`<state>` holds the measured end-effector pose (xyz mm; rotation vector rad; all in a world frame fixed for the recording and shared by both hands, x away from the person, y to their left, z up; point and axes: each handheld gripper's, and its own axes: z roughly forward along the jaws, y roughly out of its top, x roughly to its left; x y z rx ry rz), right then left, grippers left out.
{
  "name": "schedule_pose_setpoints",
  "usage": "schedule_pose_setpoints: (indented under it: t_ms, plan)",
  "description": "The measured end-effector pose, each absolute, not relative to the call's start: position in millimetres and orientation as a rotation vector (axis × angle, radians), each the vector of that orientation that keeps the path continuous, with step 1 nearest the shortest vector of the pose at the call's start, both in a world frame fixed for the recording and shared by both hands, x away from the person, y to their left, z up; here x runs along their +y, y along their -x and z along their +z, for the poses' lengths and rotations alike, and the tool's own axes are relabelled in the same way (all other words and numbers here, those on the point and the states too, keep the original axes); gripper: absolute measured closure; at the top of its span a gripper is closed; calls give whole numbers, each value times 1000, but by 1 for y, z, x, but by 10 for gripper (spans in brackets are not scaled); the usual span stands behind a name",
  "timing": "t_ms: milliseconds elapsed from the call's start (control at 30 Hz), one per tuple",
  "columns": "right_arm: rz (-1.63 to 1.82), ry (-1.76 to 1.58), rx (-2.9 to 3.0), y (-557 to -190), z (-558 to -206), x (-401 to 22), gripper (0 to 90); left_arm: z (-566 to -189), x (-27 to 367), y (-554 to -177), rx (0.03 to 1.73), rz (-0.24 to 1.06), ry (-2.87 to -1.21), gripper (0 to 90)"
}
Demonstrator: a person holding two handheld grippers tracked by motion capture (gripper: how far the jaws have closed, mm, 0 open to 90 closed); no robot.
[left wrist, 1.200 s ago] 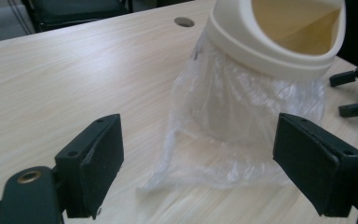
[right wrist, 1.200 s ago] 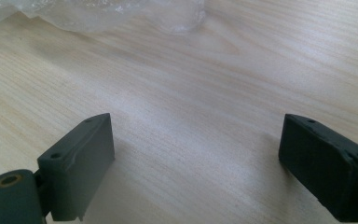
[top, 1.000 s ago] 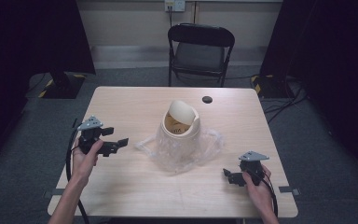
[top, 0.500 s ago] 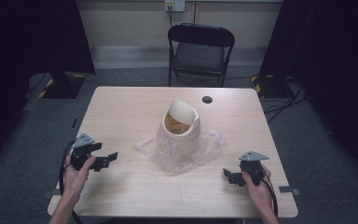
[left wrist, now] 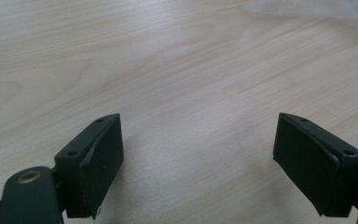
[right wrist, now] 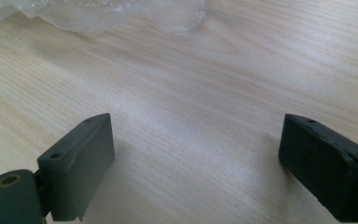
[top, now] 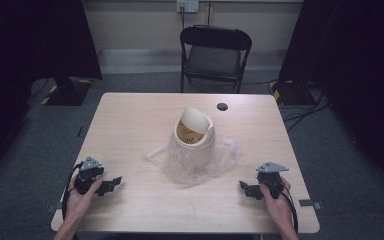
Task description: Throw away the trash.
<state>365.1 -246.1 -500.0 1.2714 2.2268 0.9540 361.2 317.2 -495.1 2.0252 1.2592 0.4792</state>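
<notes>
Light wooden table (top: 130,125), grain visible. Small round black object (top: 222,106) lies on the table near its far edge. Black folding chair (top: 215,55) stands behind the table. Grey floor (top: 35,135) surrounds it, cables (top: 310,107) trailing at far right.

Each black hand-held gripper (top: 111,183) carries a grey three-cornered plate (top: 91,163).

Matt pale wood table (top: 130,130), crinkly clear plastic bag (top: 220,160)

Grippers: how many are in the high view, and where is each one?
2. The left gripper is near the table's front left corner; the right gripper is near its front right corner.
</notes>
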Motion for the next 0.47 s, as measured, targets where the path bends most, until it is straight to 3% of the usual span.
schedule_pose_setpoints:
  t_ms: [100,467]
  plan:
    - [954,-1271,2227,-365,-500,-246,96,-501,312,-360,1256,542,-2022,151]
    - [954,-1272,2227,-365,-500,-246,96,-502,311,-362,1261,546,-2022,116]
